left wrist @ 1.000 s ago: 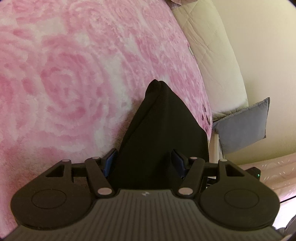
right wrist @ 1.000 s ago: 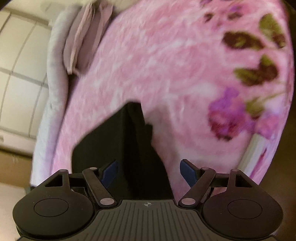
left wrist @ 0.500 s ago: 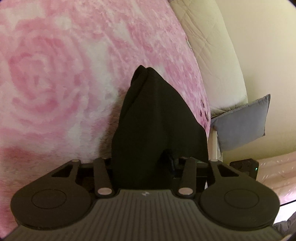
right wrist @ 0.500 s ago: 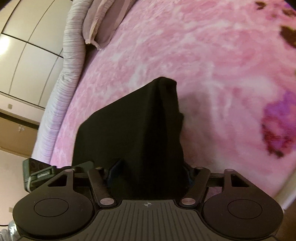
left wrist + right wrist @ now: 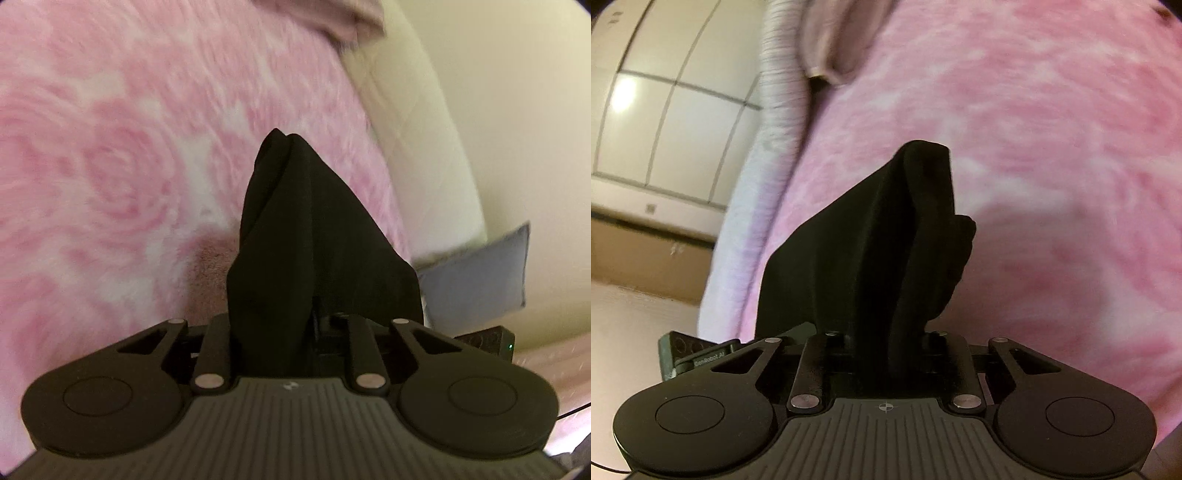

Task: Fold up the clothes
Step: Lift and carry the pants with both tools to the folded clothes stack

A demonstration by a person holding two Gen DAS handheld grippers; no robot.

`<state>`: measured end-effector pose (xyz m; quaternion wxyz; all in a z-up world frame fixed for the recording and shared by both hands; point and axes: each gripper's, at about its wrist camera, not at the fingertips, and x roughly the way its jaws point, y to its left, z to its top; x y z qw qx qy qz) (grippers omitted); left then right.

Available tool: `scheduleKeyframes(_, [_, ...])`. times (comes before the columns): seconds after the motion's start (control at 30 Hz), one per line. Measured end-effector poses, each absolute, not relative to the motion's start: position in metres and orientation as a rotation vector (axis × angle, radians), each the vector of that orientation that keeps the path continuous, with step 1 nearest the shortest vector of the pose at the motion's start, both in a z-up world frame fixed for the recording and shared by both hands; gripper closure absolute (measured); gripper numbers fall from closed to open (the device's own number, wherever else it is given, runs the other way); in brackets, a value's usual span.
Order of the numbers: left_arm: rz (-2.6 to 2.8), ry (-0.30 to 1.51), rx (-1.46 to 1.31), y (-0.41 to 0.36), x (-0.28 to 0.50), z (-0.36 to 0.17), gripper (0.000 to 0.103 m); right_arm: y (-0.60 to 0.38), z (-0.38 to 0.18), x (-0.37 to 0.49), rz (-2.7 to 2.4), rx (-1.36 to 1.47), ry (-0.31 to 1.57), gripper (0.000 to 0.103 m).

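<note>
A black garment [image 5: 310, 236] is clamped in both the left hand-held gripper [image 5: 291, 325] and right hand-held gripper [image 5: 886, 339], hanging bunched toward 12 o'clock over the pink blanket [image 5: 110, 166]; slippage or an uneven fold is risked if the bunched layers are laid down crooked.

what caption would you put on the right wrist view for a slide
Right gripper, jaws shut on a bunched black fabric garment, holds it above a fluffy pink rose-patterned blanket.

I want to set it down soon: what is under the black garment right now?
Under the black garment lies the pink rose-patterned blanket. Whatever sits directly beneath the cloth is covered, as are the left gripper and right gripper fingertips.
</note>
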<state>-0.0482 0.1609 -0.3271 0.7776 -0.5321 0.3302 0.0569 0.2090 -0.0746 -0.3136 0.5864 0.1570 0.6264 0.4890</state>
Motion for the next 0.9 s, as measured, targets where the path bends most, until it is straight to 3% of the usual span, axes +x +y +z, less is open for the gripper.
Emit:
scheduleKeyframes(0.43, [0.593,0.325,-1.178,0.111,-0.291,-0.152,0.086,0.036,-0.157,0.090,1.619,0.134,1.500,0.081])
scheduleKeyframes(0.67, [0.802,0.135,-1.142,0.086,-0.459,-0.092,0.086,0.104,-0.090,-0.058,1.883,0.000,1.474,0.081])
scheduleKeyframes(0.9, [0.919,0.110,-1.120,0.080,-0.636,-0.056,0.086,0.126,-0.067,-0.247,1.994,-0.041,1.517,0.081])
